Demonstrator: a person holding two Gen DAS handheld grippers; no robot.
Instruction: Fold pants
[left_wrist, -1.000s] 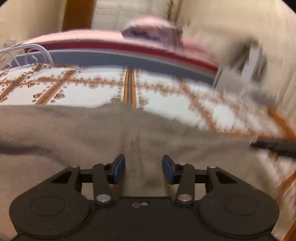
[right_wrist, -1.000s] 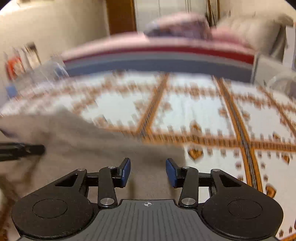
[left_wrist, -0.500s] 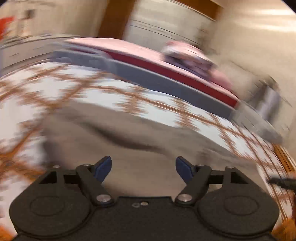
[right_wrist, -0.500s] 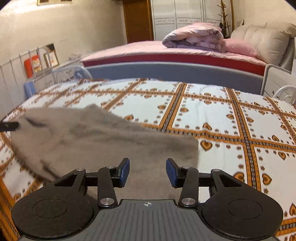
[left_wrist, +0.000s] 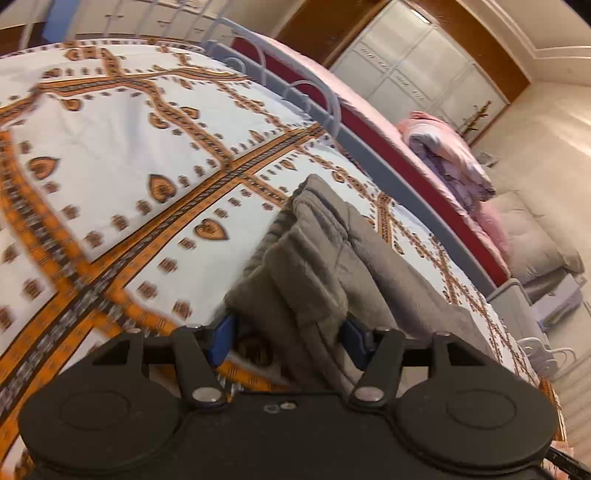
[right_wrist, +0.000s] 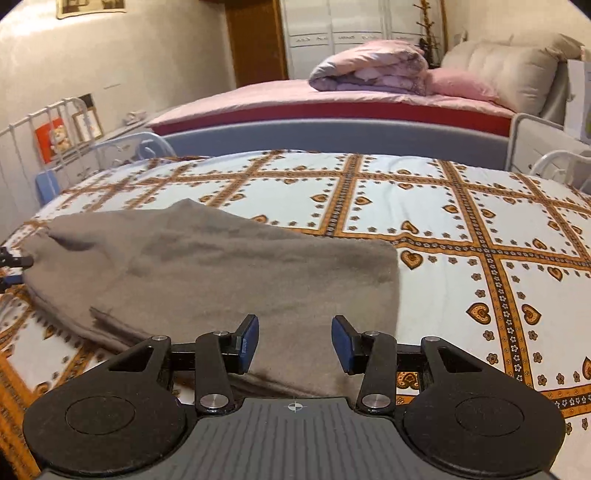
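- Pants: grey-brown fleece, lying folded on patterned bedspread, toward its left/near part in R wrist view. Several layers visible at near-left edge, so at least one fold looks done (judgement).
- L wrist view: waistband end of pants bunched in ridges, runs away from cam along the bed; cam tilted hard.
- L gripper: jaws wide apart, straddling the near end of the fabric. Cloth sits between the blue pads but no pinch visible; reads as not holding anything. Likely lined up on the end to get all layers in one bite.
- R gripper: jaws wide apart, nothing held. Low over near edge of pants; cloth seen through the gap. Contact w/ fabric: cannot tell.
- Tip of L gripper also shows at far left edge of R view, by pants' left end, so the two tools sit at different ends of the garment, apart.
- Bkgd: second bed w/ pink duvet, white wardrobe. Not in play.
- Next (judgement): close both on edges, bring one end over other. Risk: thick stack slips, layers shear.
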